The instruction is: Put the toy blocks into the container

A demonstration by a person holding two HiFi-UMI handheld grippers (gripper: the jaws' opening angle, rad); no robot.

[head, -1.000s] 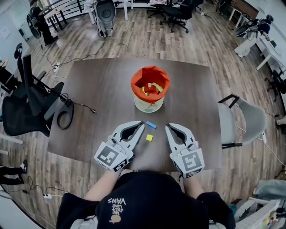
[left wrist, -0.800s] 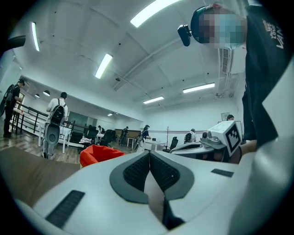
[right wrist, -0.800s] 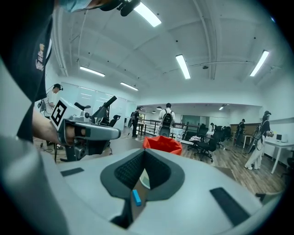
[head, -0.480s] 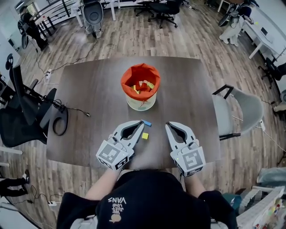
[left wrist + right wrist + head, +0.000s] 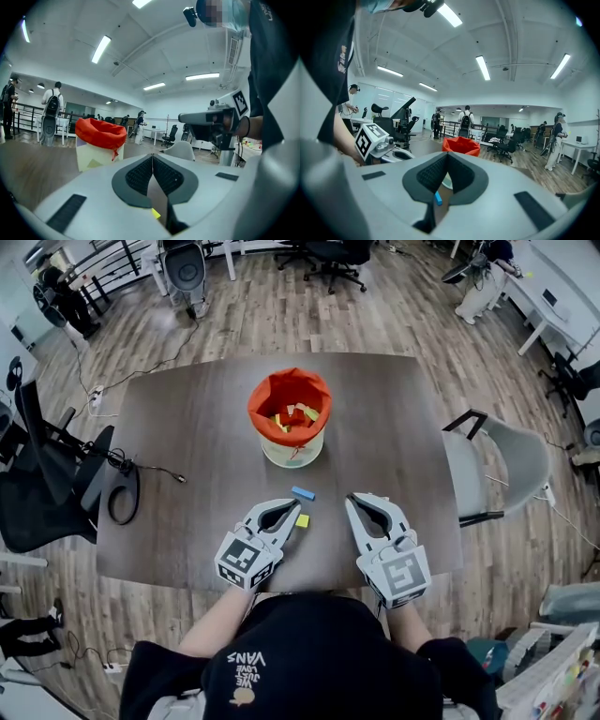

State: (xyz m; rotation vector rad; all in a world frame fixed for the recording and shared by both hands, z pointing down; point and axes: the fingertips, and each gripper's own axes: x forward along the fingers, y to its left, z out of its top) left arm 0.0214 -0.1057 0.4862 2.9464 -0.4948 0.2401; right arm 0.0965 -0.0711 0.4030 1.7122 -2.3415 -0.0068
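Note:
The container (image 5: 290,418) is a pale tub lined with an orange bag, at the table's middle, with several coloured blocks inside. A blue block (image 5: 302,493) and a yellow block (image 5: 302,520) lie on the dark table (image 5: 187,427) between it and me. My left gripper (image 5: 298,506) is shut and empty, its tips just left of the yellow block. My right gripper (image 5: 351,500) is shut and empty, a little right of both blocks. The left gripper view shows the container (image 5: 100,143) and a sliver of the yellow block (image 5: 155,214). The right gripper view shows the blue block (image 5: 438,198).
A black cable loop (image 5: 125,493) lies at the table's left edge beside a black office chair (image 5: 47,484). A grey chair (image 5: 506,470) stands at the table's right. People and desks are far off in the room.
My left gripper has sunk towards the table and looks smaller; its tips now sit beside the yellow block. The right gripper has stayed put. The head view has shifted slightly.

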